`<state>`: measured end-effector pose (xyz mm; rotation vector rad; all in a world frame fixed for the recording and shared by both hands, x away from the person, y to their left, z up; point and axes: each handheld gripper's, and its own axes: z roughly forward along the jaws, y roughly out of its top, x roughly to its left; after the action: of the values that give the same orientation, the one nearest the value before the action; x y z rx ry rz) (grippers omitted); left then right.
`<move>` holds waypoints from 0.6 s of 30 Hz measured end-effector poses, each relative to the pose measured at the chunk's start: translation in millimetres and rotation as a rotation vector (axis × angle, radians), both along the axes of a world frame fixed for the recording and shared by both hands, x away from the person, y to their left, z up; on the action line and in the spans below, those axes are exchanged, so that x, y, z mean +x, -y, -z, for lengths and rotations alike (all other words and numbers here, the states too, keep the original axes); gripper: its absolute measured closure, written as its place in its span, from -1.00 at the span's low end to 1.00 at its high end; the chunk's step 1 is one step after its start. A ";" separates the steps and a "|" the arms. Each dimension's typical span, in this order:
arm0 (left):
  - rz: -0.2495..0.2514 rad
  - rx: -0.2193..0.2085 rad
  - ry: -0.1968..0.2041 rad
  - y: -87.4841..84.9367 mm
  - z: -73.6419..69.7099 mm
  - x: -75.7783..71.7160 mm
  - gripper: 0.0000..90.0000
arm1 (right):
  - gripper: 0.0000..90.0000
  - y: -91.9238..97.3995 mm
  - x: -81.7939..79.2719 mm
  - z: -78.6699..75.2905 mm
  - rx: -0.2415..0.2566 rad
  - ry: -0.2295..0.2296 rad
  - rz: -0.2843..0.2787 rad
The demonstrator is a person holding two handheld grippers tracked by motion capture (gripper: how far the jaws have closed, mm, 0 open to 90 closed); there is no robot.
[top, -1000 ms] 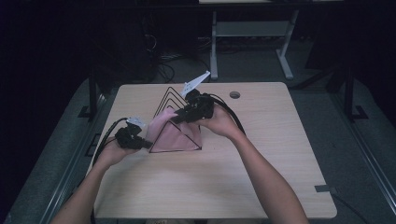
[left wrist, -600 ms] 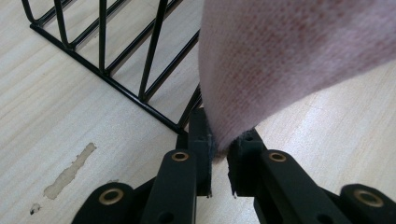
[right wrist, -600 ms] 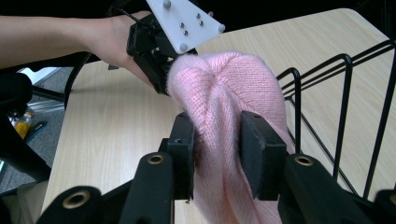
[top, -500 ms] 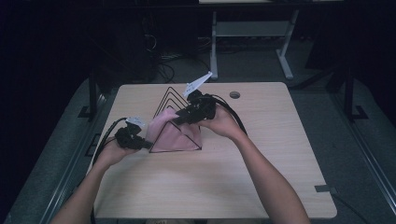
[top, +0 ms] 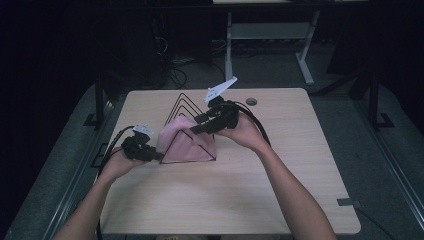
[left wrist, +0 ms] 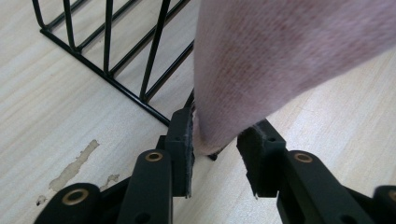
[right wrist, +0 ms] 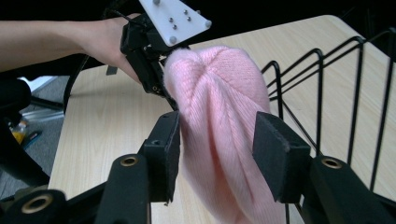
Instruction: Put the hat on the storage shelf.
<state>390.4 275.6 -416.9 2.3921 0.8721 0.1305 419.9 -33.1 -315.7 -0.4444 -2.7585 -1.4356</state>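
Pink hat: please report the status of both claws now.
Left claw and right claw: jaws just opening, hat between, pads off. Pink hat draped over black wire rack. Nothing in the way.

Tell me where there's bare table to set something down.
Bare table: the right half, right of the right gripper, and the near strip below the pink hat. Crowded: far left-centre, where the hat drapes the wire rack by the left gripper.

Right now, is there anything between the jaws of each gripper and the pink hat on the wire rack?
Nothing visible. The pink hat hangs over the wire rack, and its cloth lies between the jaws of the left gripper and the right gripper. Both have just been opening, with gaps beside the cloth.
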 end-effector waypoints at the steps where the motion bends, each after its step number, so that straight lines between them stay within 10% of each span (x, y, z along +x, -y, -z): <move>1: -0.005 -0.007 0.002 0.1 -0.8 -0.8 0.42 | 0.11 3.5 -0.7 0.1 0.001 -0.001 0.010; 18: -0.024 -0.010 0.020 -8.3 -10.8 -7.9 0.29 | -0.08 50.0 -6.4 2.6 0.028 -0.022 0.116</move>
<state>382.4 283.9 -406.2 2.3675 0.8898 0.1584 413.5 -83.1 -318.4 -0.6250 -2.7336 -1.4798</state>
